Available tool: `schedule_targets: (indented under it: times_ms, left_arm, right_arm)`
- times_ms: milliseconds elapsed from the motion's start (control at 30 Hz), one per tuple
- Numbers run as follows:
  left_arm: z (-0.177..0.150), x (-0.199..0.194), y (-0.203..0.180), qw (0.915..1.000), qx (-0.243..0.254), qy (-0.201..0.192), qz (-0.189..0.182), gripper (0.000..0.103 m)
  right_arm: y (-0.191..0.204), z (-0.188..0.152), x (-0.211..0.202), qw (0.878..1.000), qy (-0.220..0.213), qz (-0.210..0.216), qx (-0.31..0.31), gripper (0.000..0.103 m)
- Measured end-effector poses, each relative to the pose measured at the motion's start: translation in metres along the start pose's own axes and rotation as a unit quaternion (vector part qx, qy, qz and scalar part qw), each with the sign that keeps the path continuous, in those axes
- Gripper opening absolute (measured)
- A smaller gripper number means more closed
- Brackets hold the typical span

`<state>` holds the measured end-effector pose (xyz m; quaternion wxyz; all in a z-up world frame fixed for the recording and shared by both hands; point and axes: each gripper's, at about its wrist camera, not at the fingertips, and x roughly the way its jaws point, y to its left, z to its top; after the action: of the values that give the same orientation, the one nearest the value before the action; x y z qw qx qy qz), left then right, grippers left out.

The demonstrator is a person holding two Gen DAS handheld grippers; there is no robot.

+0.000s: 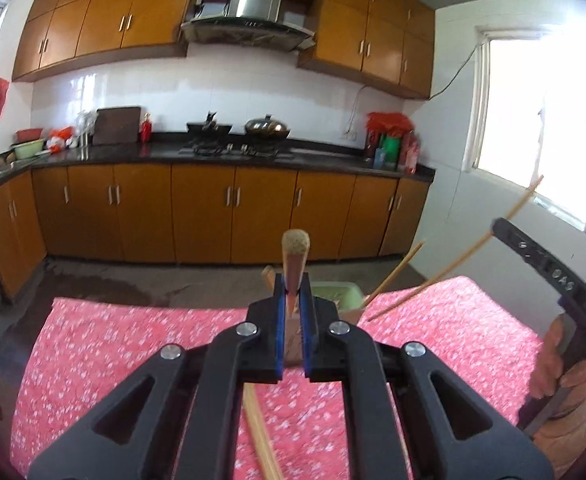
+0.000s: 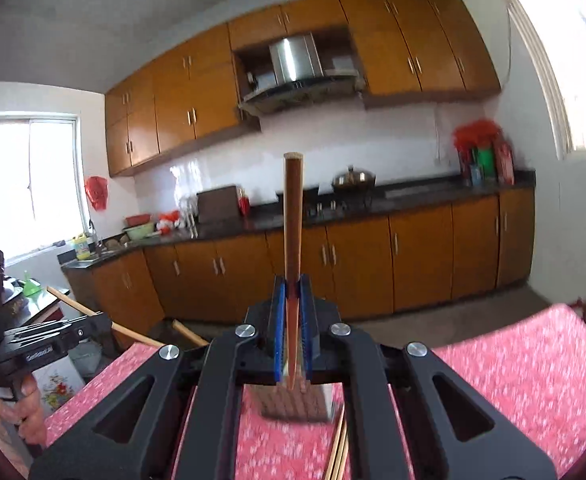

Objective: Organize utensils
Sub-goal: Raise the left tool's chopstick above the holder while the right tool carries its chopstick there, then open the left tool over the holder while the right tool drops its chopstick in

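Utensils sit in both my grippers above the table (image 1: 133, 344), which wears a pink flowered cloth. My left gripper (image 1: 292, 300) has its blue-padded fingers (image 1: 279, 320) pinched narrow on a wooden-handled utensil (image 1: 295, 256) that stands up between them with its rounded end on top. Past it, toward the table's far edge, sits a pale green container (image 1: 339, 292), with a thin bamboo stick (image 1: 395, 272) leaning out near it. My right gripper (image 2: 292, 300) is clamped just as tightly on a pair of chopsticks (image 2: 293, 216), upright and pressed together; in the left wrist view they slant from its fingers over the table's right edge. Below it a blurred brown block (image 2: 293, 404) lies on the cloth.
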<state>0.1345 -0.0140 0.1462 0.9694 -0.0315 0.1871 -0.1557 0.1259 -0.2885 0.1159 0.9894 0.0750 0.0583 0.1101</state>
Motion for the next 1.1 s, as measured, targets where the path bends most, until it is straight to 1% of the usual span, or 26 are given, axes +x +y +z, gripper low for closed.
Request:
schedule_targets:
  times_ms: [133,200,233,367,467,567,633,767,800,833,867,900,1033,1100]
  left_arm:
    - [0.018,0.007,-0.013,0.9998,0.0,-0.017,-0.005,0.008]
    - [0.025,0.019,-0.02,0.9999,0.009,-0.013,-0.001,0.008]
    - [0.027,0.03,-0.024,0.9998,0.018,-0.004,0.002,0.008]
    - [0.022,0.064,-0.03,0.9992,0.027,0.028,0.009,0.008]
    - [0.014,0.092,-0.031,0.9979,0.029,0.055,0.015,0.008]
    - [0.008,0.107,-0.03,0.9975,0.023,0.065,0.014,0.008]
    - [0.004,0.108,-0.026,0.9976,0.017,0.066,0.013,0.008]
    - [0.005,0.105,-0.018,0.9983,0.004,0.056,0.012,0.011]
    - [0.005,0.103,-0.017,0.9986,0.001,0.052,0.012,0.015]
    - [0.005,0.101,-0.015,0.9988,-0.001,0.048,0.013,0.017]
    - [0.006,0.097,-0.013,0.999,-0.004,0.042,0.013,0.021]
    - [0.007,0.093,-0.012,0.9992,-0.007,0.037,0.014,0.023]
    - [0.01,0.066,-0.003,0.9995,-0.021,0.005,0.024,0.023]
    - [0.008,0.048,0.005,0.9992,-0.026,-0.011,0.03,0.027]
  right_arm:
    - [0.017,0.007,0.02,1.0,-0.019,-0.006,-0.021,0.008]
    - [0.022,0.006,0.03,0.999,-0.022,-0.013,-0.032,0.008]
    - [0.024,0.005,0.037,0.999,-0.019,-0.016,-0.035,0.008]
    - [0.022,-0.007,0.063,0.999,0.003,-0.029,-0.035,0.008]
    - [0.018,-0.021,0.083,0.998,0.031,-0.04,-0.03,0.008]
    - [0.015,-0.033,0.096,0.997,0.055,-0.05,-0.03,0.008]
    - [0.013,-0.038,0.099,0.996,0.065,-0.051,-0.028,0.008]
    - [0.012,-0.037,0.094,0.996,0.063,-0.054,-0.022,0.01]
    - [0.012,-0.035,0.092,0.997,0.058,-0.055,-0.022,0.014]
    - [0.011,-0.031,0.087,0.997,0.051,-0.056,-0.02,0.021]
    - [0.01,-0.028,0.085,0.997,0.046,-0.056,-0.018,0.024]
    - [0.009,-0.024,0.079,0.997,0.039,-0.058,-0.016,0.027]
    - [0.001,-0.012,0.056,0.998,0.014,-0.067,-0.007,0.027]
    - [-0.011,-0.011,0.042,0.997,0.011,-0.078,0.006,0.027]
